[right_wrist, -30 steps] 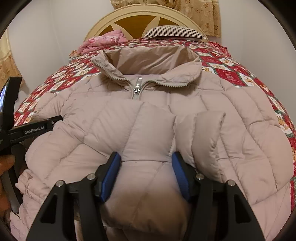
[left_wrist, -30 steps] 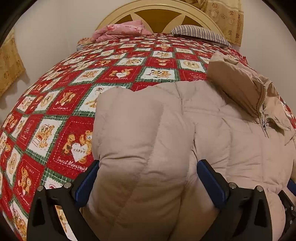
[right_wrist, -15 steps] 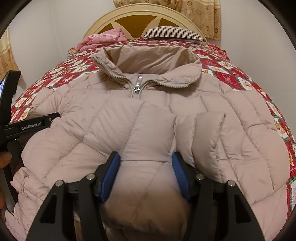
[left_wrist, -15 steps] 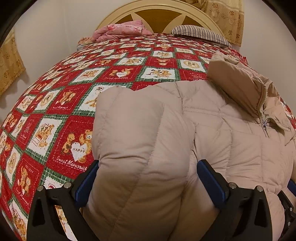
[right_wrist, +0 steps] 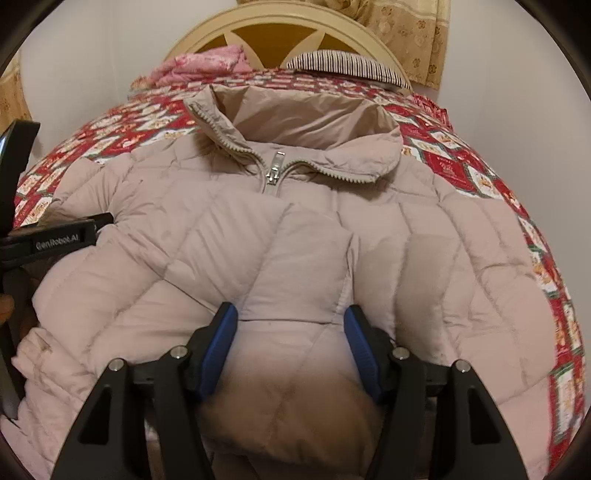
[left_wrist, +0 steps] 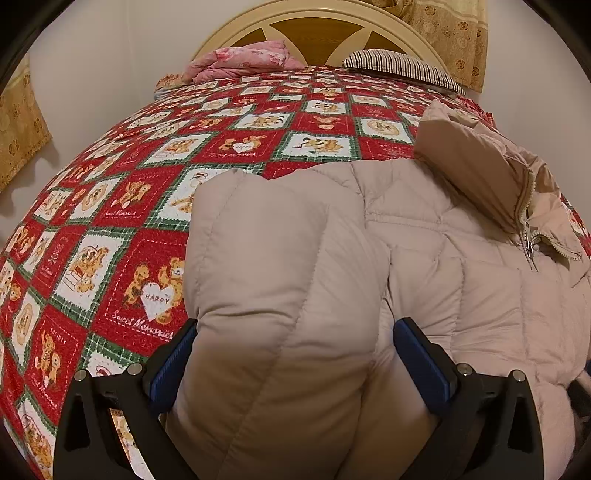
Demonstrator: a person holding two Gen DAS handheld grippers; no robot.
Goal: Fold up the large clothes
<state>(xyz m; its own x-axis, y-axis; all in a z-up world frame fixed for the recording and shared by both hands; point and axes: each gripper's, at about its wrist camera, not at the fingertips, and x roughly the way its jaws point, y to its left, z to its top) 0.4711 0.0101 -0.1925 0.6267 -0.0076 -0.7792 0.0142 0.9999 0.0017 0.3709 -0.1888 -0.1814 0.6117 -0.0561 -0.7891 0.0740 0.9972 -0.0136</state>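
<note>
A beige quilted puffer jacket [right_wrist: 229,236] lies front up on the bed, collar and zip toward the headboard. It also shows in the left wrist view [left_wrist: 480,295]. My left gripper [left_wrist: 295,354] has its blue fingers wide apart around a thick folded sleeve [left_wrist: 273,266] at the jacket's left side. My right gripper [right_wrist: 291,350] has its fingers pressed on both sides of a puffy fold [right_wrist: 299,266] at the jacket's lower middle. The left gripper's body [right_wrist: 55,240] shows at the left of the right wrist view.
The bed has a red and green patchwork quilt [left_wrist: 122,221] with teddy bear squares. A pink folded blanket [left_wrist: 240,62] and a striped pillow [left_wrist: 399,66] lie by the cream headboard [right_wrist: 295,33]. Walls and curtains surround the bed.
The right wrist view has moved forward and a little up over the jacket, so the collar looks nearer. The left gripper and its sleeve have hardly moved.
</note>
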